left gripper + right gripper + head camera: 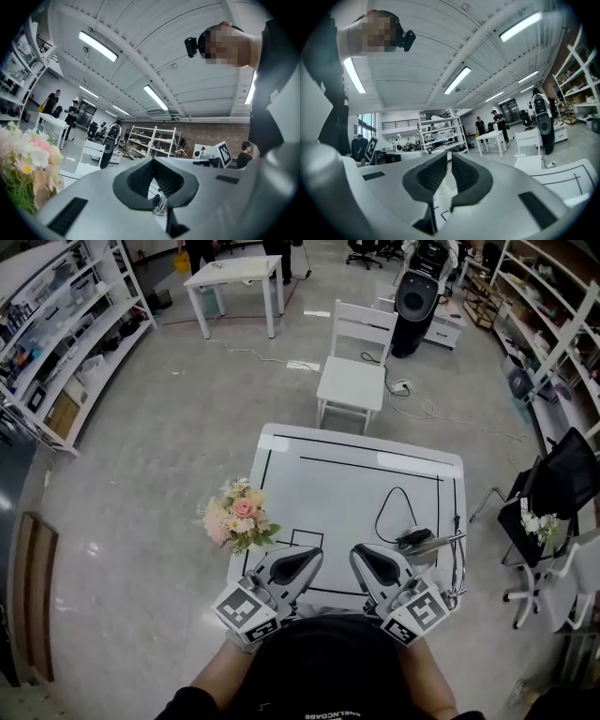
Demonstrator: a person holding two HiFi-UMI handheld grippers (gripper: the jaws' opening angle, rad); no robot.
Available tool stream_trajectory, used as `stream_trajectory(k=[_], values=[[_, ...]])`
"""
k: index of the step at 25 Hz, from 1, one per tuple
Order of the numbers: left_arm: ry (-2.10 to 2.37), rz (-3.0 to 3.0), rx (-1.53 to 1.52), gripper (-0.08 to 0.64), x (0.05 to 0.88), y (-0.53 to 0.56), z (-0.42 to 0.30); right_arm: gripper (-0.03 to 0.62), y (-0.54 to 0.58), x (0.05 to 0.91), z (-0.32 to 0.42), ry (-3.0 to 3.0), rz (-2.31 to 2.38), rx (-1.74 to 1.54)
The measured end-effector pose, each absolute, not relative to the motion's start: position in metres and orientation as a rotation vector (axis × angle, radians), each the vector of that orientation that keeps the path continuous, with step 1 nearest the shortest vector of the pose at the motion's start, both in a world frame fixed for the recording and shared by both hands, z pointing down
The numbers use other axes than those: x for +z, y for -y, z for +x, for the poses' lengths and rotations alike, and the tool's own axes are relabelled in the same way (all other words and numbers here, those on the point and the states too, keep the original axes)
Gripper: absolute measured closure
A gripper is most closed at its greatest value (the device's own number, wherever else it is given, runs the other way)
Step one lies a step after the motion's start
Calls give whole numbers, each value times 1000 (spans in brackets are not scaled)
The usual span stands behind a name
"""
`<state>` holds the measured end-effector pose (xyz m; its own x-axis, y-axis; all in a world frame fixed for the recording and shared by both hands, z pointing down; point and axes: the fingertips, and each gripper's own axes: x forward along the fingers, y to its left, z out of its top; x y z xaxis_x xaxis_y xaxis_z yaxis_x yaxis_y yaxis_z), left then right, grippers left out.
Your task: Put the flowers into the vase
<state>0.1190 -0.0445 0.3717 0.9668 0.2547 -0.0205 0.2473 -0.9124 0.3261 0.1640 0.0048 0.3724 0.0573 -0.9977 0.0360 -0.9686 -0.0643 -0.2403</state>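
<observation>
Pink, peach, white flowers (pixel 238 515); left gripper (pixel 309 557) jaws together, right gripper (pixel 361 555) jaws barely apart.

The flowers (pixel 237 515) sit at the table's (pixel 356 474) near-left edge. A chair (pixel 353 367) stands beyond its far edge. A cabled device (pixel 412 539) lies on its near-right part.

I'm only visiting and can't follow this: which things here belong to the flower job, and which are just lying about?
Belongs to the job: bunch of flowers at the left edge of the table; left gripper; right gripper. No vase can be made out.
Just lying about: black cable on the table; white chair; black speaker.
</observation>
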Motion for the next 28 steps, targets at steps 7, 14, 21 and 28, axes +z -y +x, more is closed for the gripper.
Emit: stream_trajectory(k=[7, 14, 21, 28], values=[[-405, 2780, 79, 555, 378, 37, 121, 555, -11, 379, 165, -2013, -2178, -309], [-414, 2817, 133, 554, 387, 30, 119, 561, -10, 389, 162, -2018, -2140, -365], [-412, 2789, 152, 554, 386, 27, 117, 561, -12, 388, 158, -2038, -2119, -377], [-380, 2820, 158, 555, 385, 25, 117, 561, -14, 391, 158, -2040, -2117, -398]])
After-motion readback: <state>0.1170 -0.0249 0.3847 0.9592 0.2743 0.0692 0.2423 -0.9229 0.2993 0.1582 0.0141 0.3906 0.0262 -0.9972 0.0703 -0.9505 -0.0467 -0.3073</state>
